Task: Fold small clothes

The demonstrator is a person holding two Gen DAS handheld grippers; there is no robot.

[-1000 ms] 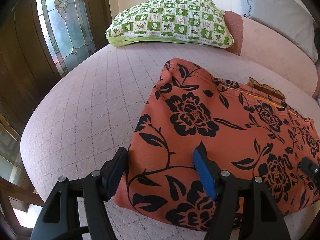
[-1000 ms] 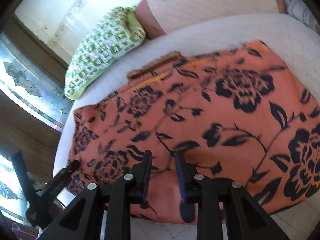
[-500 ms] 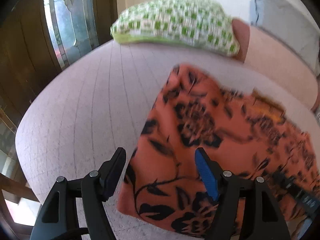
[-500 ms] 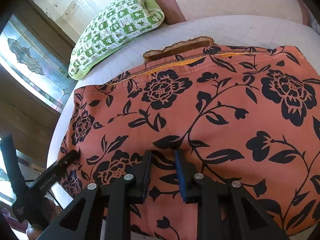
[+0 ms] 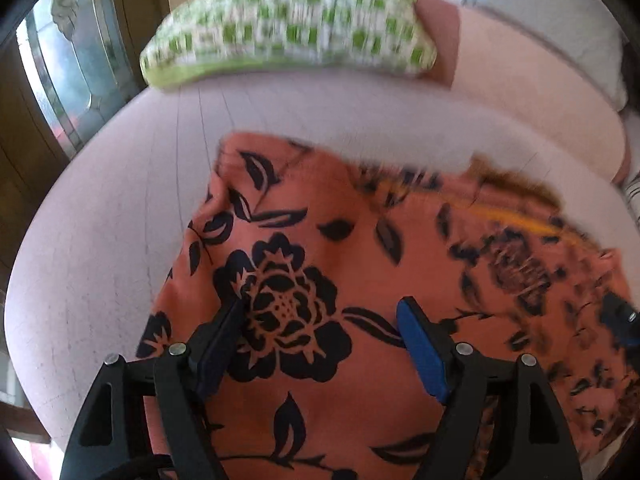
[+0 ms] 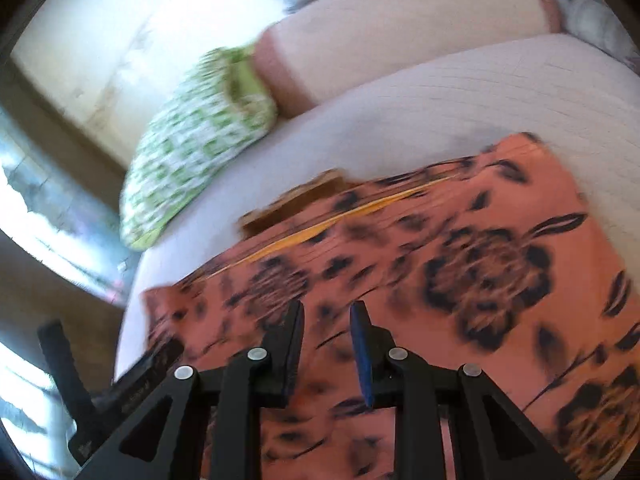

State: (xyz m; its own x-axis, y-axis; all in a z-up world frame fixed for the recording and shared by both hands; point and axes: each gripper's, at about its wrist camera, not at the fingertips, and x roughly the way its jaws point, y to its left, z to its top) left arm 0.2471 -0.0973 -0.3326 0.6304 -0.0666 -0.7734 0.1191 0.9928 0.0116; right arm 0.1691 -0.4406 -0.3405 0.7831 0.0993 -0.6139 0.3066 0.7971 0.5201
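An orange-red garment (image 5: 360,264) with a black flower print lies folded flat on the pale pink quilted bed (image 5: 120,208). A brown frilled edge (image 6: 296,200) and a yellow seam show along its far side. My left gripper (image 5: 322,314) hangs over the garment's near left part, a large printed flower between its wide jaws, which are opening; the pads press on nothing. My right gripper (image 6: 328,310) hovers over the garment's (image 6: 460,264) near middle, its jaws a narrow gap apart with only flat cloth seen beyond. Each gripper shows in the other's view: the left gripper (image 6: 132,364) and the right gripper (image 5: 618,320).
A green-and-white checked pillow (image 5: 288,28) lies at the head of the bed beside a pink bolster (image 5: 520,92) and a grey pillow (image 5: 540,8). A wooden door with patterned glass (image 5: 60,80) stands past the bed's left edge (image 5: 24,280).
Both grippers have moved in over the garment from its near edge. The left jaws have spread wider. The right view has rolled, and its jaws keep the same narrow gap.
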